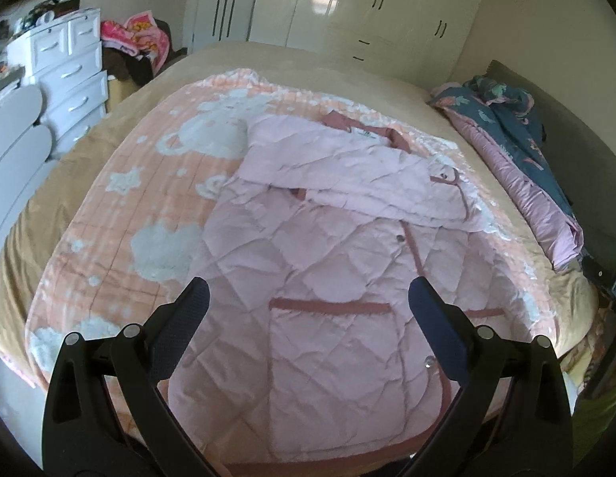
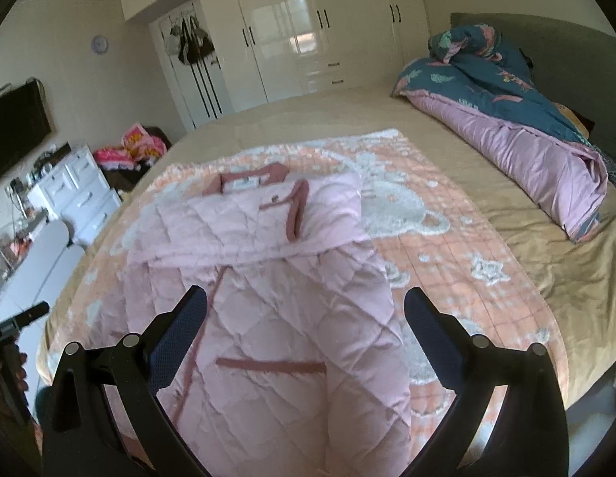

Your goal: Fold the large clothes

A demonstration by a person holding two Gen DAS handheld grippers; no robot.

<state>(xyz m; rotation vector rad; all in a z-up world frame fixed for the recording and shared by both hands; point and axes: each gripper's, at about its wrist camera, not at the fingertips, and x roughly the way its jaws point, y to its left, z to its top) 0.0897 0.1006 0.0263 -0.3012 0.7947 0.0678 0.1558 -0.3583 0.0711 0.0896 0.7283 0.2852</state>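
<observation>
A pink quilted coat with dark pink trim lies flat on an orange patterned blanket on the bed. Both sleeves are folded across its chest, collar at the far end. It also shows in the right wrist view. My left gripper is open and empty, hovering above the coat's lower half near its pocket trim. My right gripper is open and empty above the coat's lower part. The left gripper's tip shows at the left edge of the right wrist view.
A rolled blue and purple duvet lies by the headboard, seen also in the left wrist view. A white drawer chest and a pile of pink cloth stand beyond the bed's left side. White wardrobes line the far wall.
</observation>
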